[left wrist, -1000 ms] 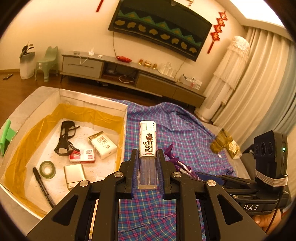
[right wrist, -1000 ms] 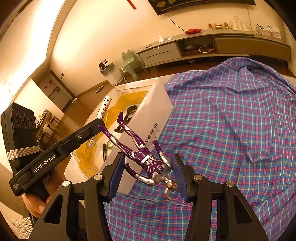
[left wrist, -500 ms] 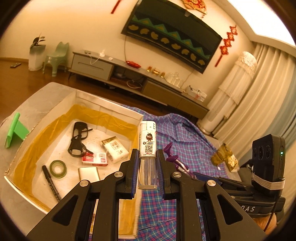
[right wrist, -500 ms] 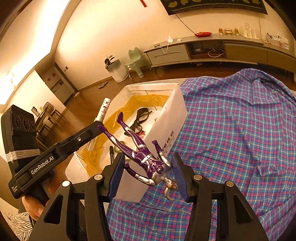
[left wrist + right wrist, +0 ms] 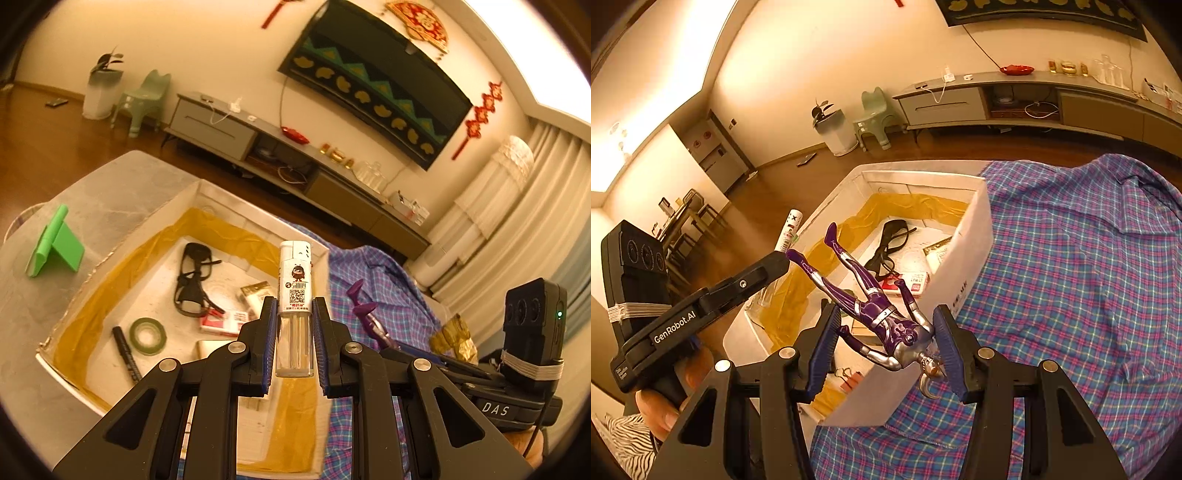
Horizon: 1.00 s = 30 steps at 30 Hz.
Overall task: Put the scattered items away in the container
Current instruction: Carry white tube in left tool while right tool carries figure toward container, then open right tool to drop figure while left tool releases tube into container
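A lighter (image 5: pixel 294 306) stands upright in the left gripper (image 5: pixel 294 343), its clear lower half pinched between the two blue-padded fingers and its white cap rising above their tips, held over the near right corner of the white box (image 5: pixel 110 254). The right gripper (image 5: pixel 884 345) clamps a purple-and-silver toy figure (image 5: pixel 875 310) by the chest and shoulders; the figure lies slantwise between the pads, horned head toward the camera, both legs stretched out past the fingertips above the box's near end. The box, lined with yellow film, sits beside a plaid cloth (image 5: pixel 1071 280). Inside it, counted: one pair of black glasses (image 5: pixel 192 280), one roll of green tape (image 5: pixel 147 336), one black marker (image 5: pixel 125 354), one red-and-white packet (image 5: pixel 223 320), one small carton (image 5: pixel 255 295), and one flat pale case (image 5: pixel 214 347) partly hidden behind the left gripper. One green stand (image 5: pixel 55 243) rests on the tabletop, left of the box.
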Available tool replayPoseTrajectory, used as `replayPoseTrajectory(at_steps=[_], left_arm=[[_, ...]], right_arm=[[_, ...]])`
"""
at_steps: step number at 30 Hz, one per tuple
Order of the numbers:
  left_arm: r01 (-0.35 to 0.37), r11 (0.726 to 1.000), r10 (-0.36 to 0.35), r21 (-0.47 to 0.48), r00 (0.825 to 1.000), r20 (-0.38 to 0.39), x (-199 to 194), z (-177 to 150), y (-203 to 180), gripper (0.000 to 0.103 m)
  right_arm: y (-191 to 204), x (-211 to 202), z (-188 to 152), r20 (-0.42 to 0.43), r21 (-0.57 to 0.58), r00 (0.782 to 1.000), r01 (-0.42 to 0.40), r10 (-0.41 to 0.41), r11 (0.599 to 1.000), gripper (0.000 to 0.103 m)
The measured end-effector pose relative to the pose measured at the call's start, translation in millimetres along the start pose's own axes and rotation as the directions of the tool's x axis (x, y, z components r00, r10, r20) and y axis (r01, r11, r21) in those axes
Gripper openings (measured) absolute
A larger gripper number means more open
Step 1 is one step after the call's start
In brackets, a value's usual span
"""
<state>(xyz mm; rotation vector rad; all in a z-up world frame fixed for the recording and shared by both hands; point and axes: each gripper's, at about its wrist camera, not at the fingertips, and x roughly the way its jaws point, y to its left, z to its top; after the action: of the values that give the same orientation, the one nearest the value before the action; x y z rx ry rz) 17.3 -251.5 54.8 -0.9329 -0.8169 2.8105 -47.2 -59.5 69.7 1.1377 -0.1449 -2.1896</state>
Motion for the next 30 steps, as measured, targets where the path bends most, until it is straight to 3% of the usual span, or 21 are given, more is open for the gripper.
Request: replayPoseTrajectory(at_steps=[19, 30], left_arm=[[-0.095, 0.991, 0.093, -0.098, 0.995, -0.032, 9.1, 2.4, 39.3, 0.019], [-0.159, 0.984, 0.153, -0.077, 0.985, -0.079, 21.9, -1.8, 46.2, 0.019]], right_arm=[[19.2, 58.9, 35.8, -0.081, -0.048, 0.997, -0.015, 0.011, 0.999, 0.053], [18.3, 107.6, 57.5, -0.149, -0.021, 0.989, -0.023, 0.019, 1.0, 0.053]])
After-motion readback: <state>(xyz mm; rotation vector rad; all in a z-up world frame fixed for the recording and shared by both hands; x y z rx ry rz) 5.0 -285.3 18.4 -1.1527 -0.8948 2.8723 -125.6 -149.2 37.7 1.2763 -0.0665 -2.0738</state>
